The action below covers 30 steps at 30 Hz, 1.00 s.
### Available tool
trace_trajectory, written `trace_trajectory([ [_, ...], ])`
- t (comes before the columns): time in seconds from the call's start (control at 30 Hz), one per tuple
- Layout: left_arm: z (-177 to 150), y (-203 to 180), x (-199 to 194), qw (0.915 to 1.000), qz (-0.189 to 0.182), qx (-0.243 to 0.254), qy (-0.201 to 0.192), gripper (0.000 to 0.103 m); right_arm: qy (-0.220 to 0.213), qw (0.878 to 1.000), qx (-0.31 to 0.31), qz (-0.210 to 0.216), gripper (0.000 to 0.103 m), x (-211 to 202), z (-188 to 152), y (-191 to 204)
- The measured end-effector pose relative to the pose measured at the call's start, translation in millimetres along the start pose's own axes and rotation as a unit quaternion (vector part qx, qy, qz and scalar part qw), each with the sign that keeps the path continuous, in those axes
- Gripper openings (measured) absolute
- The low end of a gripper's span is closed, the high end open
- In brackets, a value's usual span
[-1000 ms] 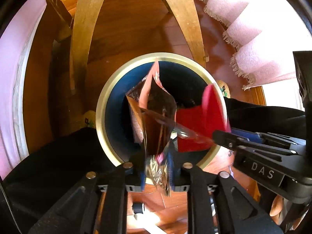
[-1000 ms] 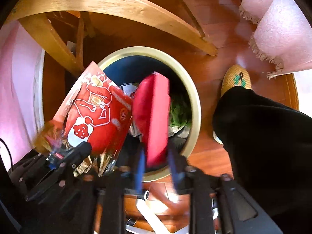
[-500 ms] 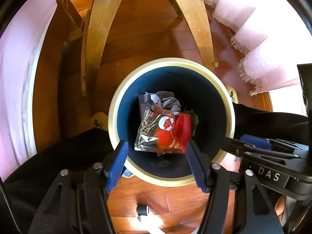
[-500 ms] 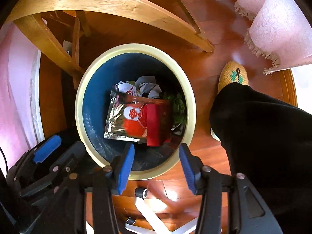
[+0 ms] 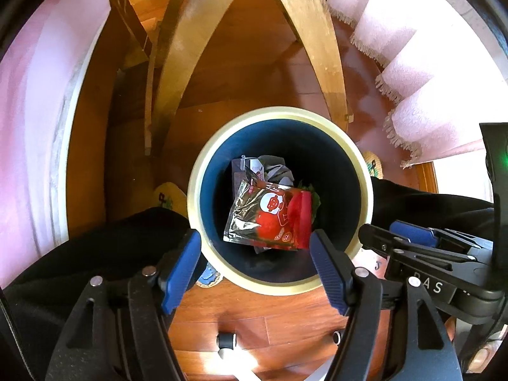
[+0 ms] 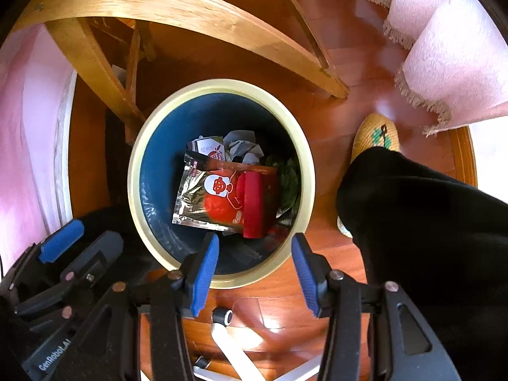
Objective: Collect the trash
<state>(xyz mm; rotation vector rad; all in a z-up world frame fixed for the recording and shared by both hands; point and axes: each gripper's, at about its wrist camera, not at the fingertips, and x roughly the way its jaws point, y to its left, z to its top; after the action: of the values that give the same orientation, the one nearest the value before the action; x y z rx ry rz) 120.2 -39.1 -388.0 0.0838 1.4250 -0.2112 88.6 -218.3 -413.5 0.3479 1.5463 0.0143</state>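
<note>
A round bin with a cream rim point(image 5: 279, 112) point(image 6: 219, 84) and dark blue inside stands on the wooden floor. In it lie a red and silver snack wrapper point(image 5: 266, 219) point(image 6: 209, 197), a small red packet point(image 5: 301, 222) point(image 6: 254, 203), crumpled grey paper point(image 6: 243, 147) and some green scraps point(image 6: 289, 177). My left gripper point(image 5: 255, 266) is open and empty above the bin's near rim. My right gripper point(image 6: 255, 270) is open and empty above the near rim too; it shows at the right edge of the left wrist view point(image 5: 412, 244).
Curved wooden chair legs point(image 5: 317, 47) point(image 6: 177, 9) stand behind the bin. A pink fringed cloth point(image 5: 412, 73) point(image 6: 451, 54) hangs at the right. The person's black trouser legs point(image 6: 428, 222) and yellow slippers point(image 6: 377, 136) point(image 5: 168, 197) are beside the bin.
One second ago my left gripper held the wrapper and my right held the red packet over the bin. Both were let go and now lie in the bin. Both grippers have risen.
</note>
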Motion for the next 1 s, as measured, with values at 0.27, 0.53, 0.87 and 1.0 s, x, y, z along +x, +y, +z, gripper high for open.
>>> trace_trajectory([
  [0.27, -20, 0, -33, 1.0, -0.002, -0.005, -0.004, 0.078, -0.033, 0.999, -0.028, 0.007, 0.048, -33, -17, 9],
  [0.53, -43, -6, -84, 0.9993, -0.002, 0.023, -0.029, 0.078, -0.049, 0.997, -0.065, 0.007, 0.048, -77, -44, 20],
  [0.87, -42, 11, -183, 0.992, 0.023, 0.056, -0.111, 0.078, -0.128, 0.981, -0.147, -0.012, 0.048, -176, -62, 41],
  [1.0, -37, 15, -238, 0.9854, 0.029, 0.048, -0.161, 0.078, -0.17, 0.971, -0.167, 0.007, 0.048, -228, -66, 54],
])
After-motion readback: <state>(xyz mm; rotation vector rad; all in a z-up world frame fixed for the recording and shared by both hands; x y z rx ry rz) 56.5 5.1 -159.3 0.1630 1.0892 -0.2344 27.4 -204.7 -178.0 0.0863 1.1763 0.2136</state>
